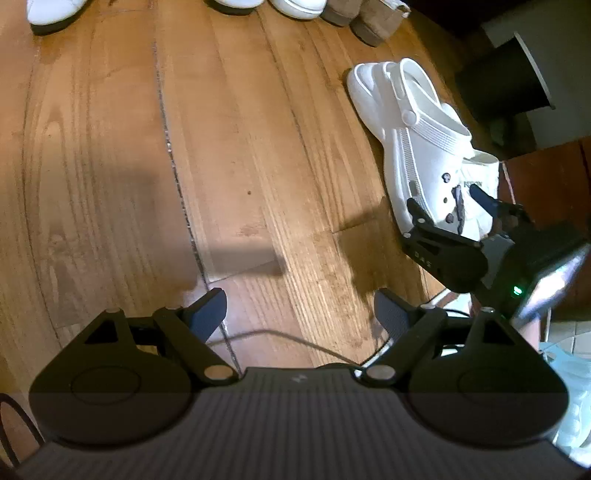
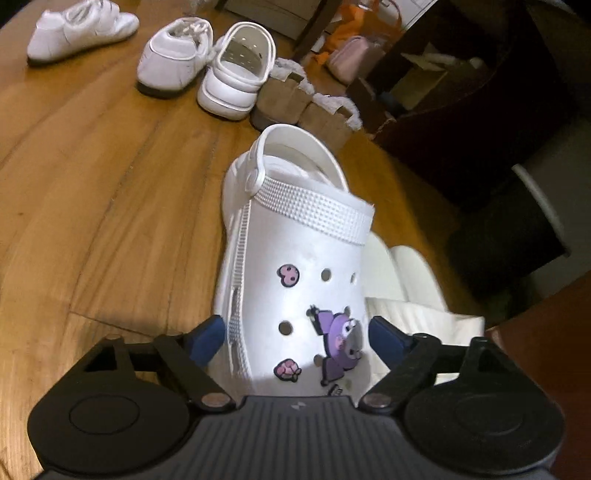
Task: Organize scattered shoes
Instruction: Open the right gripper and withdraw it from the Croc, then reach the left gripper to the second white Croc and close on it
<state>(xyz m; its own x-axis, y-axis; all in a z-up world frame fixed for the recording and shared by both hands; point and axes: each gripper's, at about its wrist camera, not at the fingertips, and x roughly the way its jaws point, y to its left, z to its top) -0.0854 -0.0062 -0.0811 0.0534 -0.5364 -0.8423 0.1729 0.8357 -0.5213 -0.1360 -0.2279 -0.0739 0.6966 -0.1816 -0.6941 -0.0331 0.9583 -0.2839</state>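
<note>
A white clog [image 2: 295,236] with purple and pink charms stands on the wooden floor [image 2: 92,192], heel strap pointing away from me. My right gripper [image 2: 299,339] is open, one blue pad [image 2: 208,338] at each side of the clog's toe, close to it or just touching. In the left wrist view the same clog [image 1: 413,122] lies at the right, and the right gripper [image 1: 447,199] straddles its toe. My left gripper [image 1: 299,314] hovers open over bare floor with nothing between its fingers. Another white shoe [image 2: 413,284] lies against the clog's right side, partly hidden.
At the back stands a row of shoes: two white sneakers [image 2: 81,29] [image 2: 173,55], a white clog [image 2: 236,74] and a pair of tan fur-lined boots [image 2: 306,107]. Dark furniture [image 2: 498,110] fills the right. A thin cable [image 1: 277,336] crosses the floor.
</note>
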